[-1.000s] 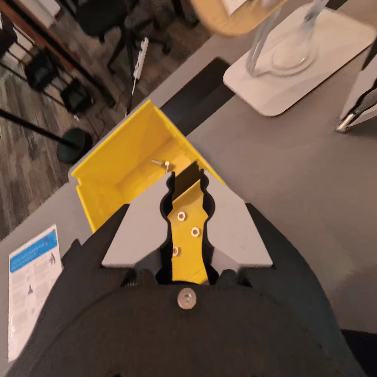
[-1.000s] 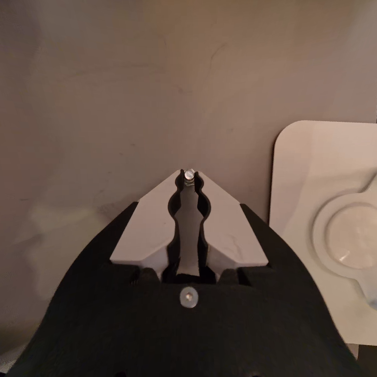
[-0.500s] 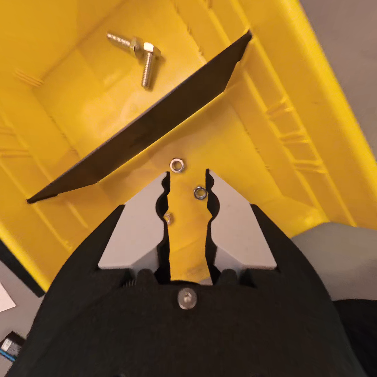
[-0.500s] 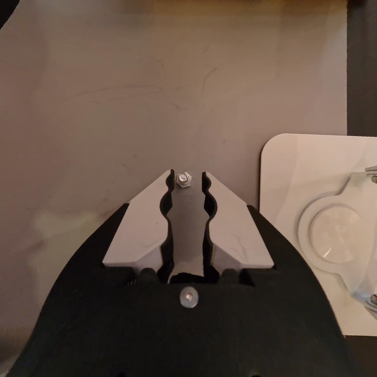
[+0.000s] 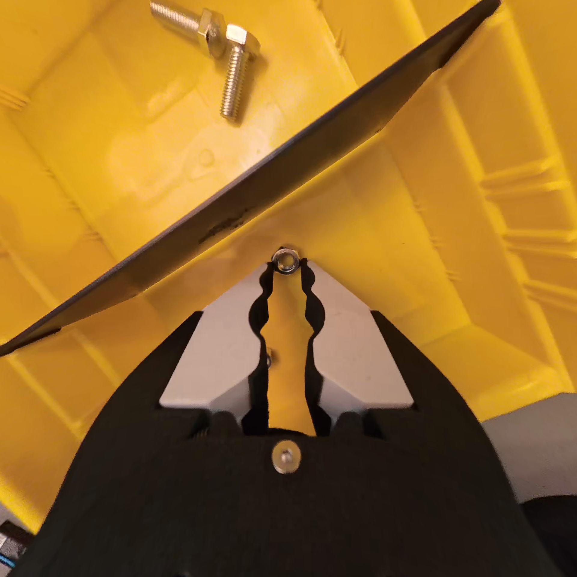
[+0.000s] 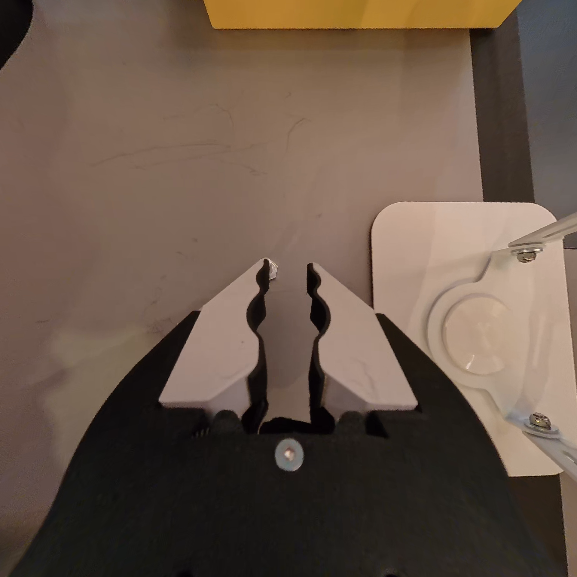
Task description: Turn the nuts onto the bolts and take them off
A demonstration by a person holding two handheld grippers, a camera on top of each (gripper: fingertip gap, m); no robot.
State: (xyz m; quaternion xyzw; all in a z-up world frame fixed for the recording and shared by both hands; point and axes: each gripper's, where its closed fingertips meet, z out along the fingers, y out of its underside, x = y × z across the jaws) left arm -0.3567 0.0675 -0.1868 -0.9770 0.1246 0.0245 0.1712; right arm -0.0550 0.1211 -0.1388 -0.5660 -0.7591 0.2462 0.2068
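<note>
In the left wrist view my left gripper [image 5: 286,264] is inside the yellow bin [image 5: 437,218], and its fingertips press on both sides of a small steel nut [image 5: 285,263] on the bin floor near the black divider [image 5: 249,187]. A second nut [image 5: 269,359] peeks out beside the left finger. Two bolts [image 5: 232,75] lie in the far compartment. In the right wrist view my right gripper [image 6: 288,268] is open and empty over the grey table. A small bolt [image 6: 273,270] rests on the table by its left fingertip, partly hidden.
The yellow bin's outer wall [image 6: 359,15] is at the top of the right wrist view. A white stand base [image 6: 421,249] with a clear bracket [image 6: 468,343] lies right of the right gripper. A dark strip [image 6: 499,125] runs along the table's right side. The gap from one gripper's tips to the other's is roughly 30 cm.
My left gripper went deeper into the bin and narrowed onto the far nut. My right gripper let go of the bolt, opened wider and drew back; the bolt stays on the table.
</note>
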